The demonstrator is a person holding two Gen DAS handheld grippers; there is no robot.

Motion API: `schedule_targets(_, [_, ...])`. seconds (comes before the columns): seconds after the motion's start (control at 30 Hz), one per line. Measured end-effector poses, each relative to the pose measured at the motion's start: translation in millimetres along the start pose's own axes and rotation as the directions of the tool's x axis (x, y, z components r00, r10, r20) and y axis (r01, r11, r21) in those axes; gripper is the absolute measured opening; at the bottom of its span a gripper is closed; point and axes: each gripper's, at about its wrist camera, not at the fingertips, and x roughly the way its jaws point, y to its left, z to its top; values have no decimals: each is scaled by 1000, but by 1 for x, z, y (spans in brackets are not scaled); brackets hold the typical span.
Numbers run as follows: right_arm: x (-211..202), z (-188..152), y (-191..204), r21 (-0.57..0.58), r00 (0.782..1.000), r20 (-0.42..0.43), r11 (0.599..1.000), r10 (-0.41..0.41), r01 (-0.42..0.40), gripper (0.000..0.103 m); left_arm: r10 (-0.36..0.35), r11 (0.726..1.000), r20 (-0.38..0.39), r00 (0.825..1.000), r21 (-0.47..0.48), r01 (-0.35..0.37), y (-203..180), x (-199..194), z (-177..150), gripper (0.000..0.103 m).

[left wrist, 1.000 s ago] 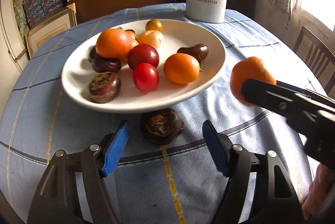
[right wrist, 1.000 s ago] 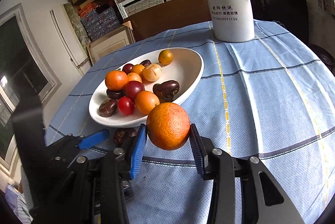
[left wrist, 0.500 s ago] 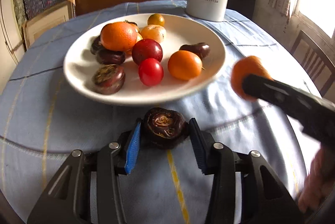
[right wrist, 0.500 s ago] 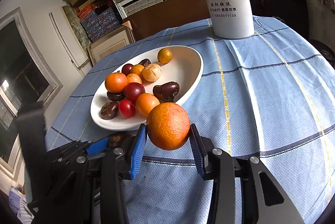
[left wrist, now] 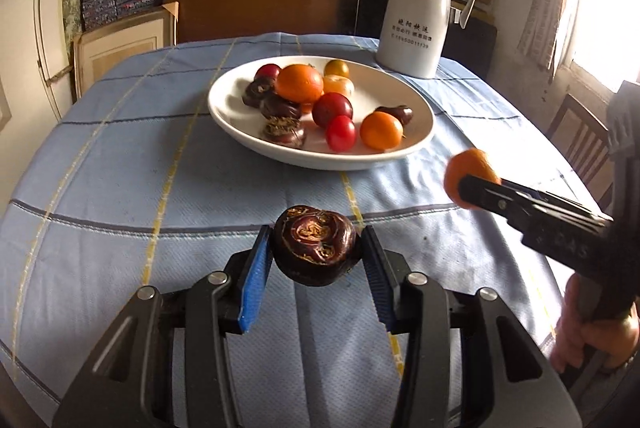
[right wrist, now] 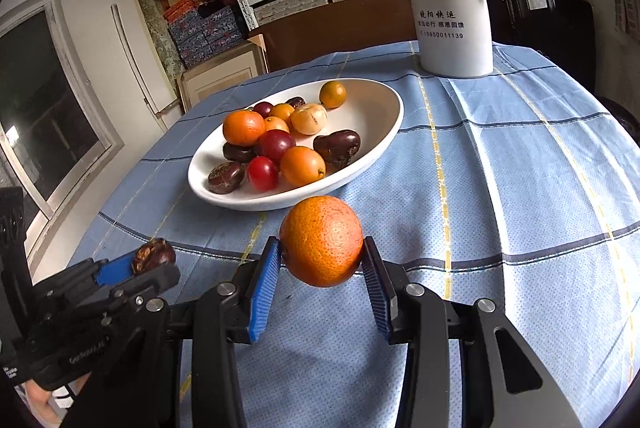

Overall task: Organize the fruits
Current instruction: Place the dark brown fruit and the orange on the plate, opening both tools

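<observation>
— Fruit in both grippers, nearest first: the left gripper (left wrist: pixel 316 260) pinches a dark brown, ridged water chestnut (left wrist: pixel 314 250) between its blue pads, clear of the blue checked tablecloth (left wrist: pixel 120 196). Its jaws have just been closing onto it.

— And the right gripper (right wrist: pixel 320 260)?

— Its pads clamp a round, pitted orange (right wrist: pixel 321 240) at its sides, also lifted, short of the white oval ceramic dish (right wrist: pixel 372 108).

— What might go wrong?

— The chestnut is lumpy and gripped low; it could likely twist out on the way. The dish is crowded, so a dropped orange may knock the red cherry tomato (right wrist: pixel 263 173) or roll off the shallow rim.

— Anything unclear?

— Fruit at the back of the dish overlaps, so the count is uncertain. Beyond stands a white insulated jug (right wrist: pixel 452 8); the hand on the right gripper is cut off at the edge.
</observation>
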Motion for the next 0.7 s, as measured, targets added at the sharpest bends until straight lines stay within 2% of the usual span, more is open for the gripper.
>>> schedule_targets(0.3, [-4,10,12,-58,999,32,997,-40,42,42,42,999,45,998,21,-43,1,5,35,44])
schedule_targets(0.4, [-1,25,13,-57,999,34,997,-42,44,42,49,998,59,997,25,-51,1,12,55,44])
schedule_targets(0.5, [3,45,15,-76,995,60,993,-84,89,42,47,999,71,996,25,-49,-3,21,74,44])
schedule_targets(0.7, [20,80,11,-75,990,81,989,-118,124,42,46,998,71,996,38,-49,-10,47,95,44])
